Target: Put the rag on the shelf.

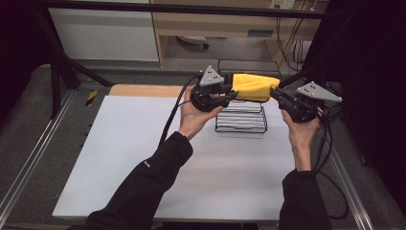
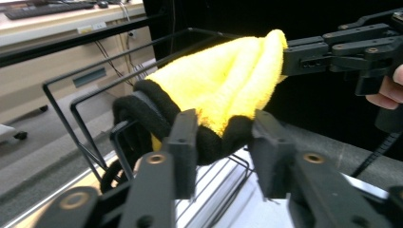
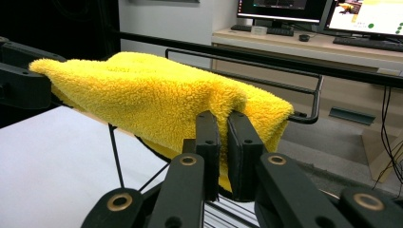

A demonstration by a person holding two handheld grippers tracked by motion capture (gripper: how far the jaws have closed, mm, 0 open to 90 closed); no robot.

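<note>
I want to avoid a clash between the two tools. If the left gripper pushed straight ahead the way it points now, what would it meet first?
Beyond the yellow cloth already pinched in the left gripper, probably the right gripper holding its far end, though depth is unclear.

White table carries a black wire rack (seemingly near its far edge).

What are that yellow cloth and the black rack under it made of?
The yellow cloth looks like soft fleece or microfibre: its surface is fuzzy and matte, with a black edge. The black rack appears to be thin metal wire with a dark coating, judging by its slim, rigid bars.
</note>
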